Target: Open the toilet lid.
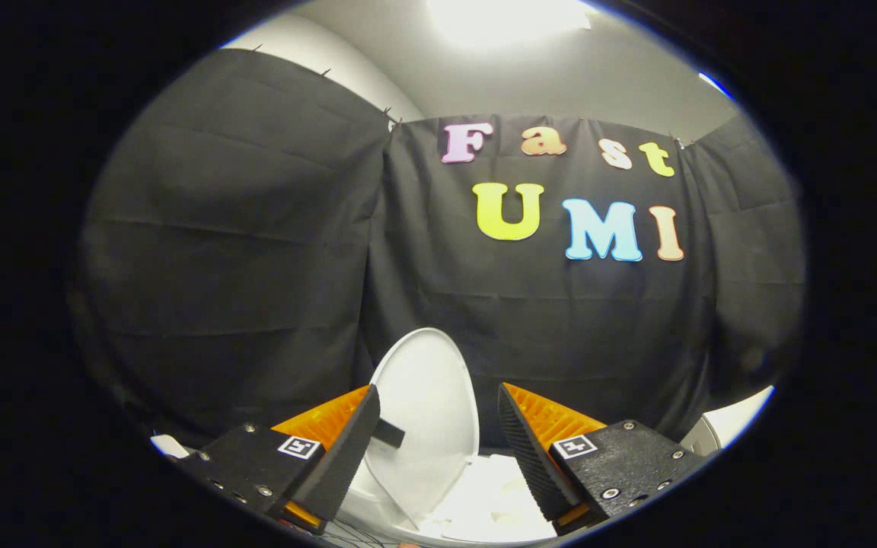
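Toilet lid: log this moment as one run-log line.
toilet lid: raised upright, just ahead of the fingers | gripper: open, lid seen through the gap, not pressed | toilet bowl rim: below fingers

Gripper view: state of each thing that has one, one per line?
toilet lid: raised, standing upright between the tool's fingers, touched by neither.
toilet bowl: uncovered, below the lid.
tool: open, fingers spread wide, holding nothing.

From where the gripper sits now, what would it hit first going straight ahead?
Likely the raised toilet lid, standing upright between the open gripper fingers. Depth is unclear; beyond it hangs the black cloth wall.
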Tool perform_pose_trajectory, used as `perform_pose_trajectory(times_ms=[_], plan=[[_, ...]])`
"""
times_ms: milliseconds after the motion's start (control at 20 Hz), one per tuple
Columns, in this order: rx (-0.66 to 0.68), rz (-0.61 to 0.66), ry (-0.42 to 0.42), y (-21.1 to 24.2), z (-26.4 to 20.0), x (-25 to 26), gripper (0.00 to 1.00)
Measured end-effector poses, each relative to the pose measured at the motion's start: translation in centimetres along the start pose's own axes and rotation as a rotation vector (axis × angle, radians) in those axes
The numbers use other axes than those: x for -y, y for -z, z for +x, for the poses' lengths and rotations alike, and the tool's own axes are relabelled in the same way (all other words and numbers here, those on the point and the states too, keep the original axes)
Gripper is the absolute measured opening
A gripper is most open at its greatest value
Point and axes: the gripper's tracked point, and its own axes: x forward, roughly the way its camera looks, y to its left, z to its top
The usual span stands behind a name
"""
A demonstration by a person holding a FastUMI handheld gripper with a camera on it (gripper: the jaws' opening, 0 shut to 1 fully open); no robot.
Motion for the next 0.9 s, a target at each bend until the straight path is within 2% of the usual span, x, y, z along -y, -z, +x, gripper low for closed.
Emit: perform_pose_trajectory(times_ms=[200,350,500,750,900], plan=[[0.043,-0.008,0.101,-2.2,-0.8,7.6,0.95],[-0.003,-0.015,0.140,-1.3,-1.7,12.4,0.95],[0.041,0.023,0.169,-1.8,-3.4,16.8,0.95],[-0.004,0.008,0.266,0.6,-8.2,24.0,0.95],[0.018,0.053,0.329,1.2,-10.4,27.6,0.95]])
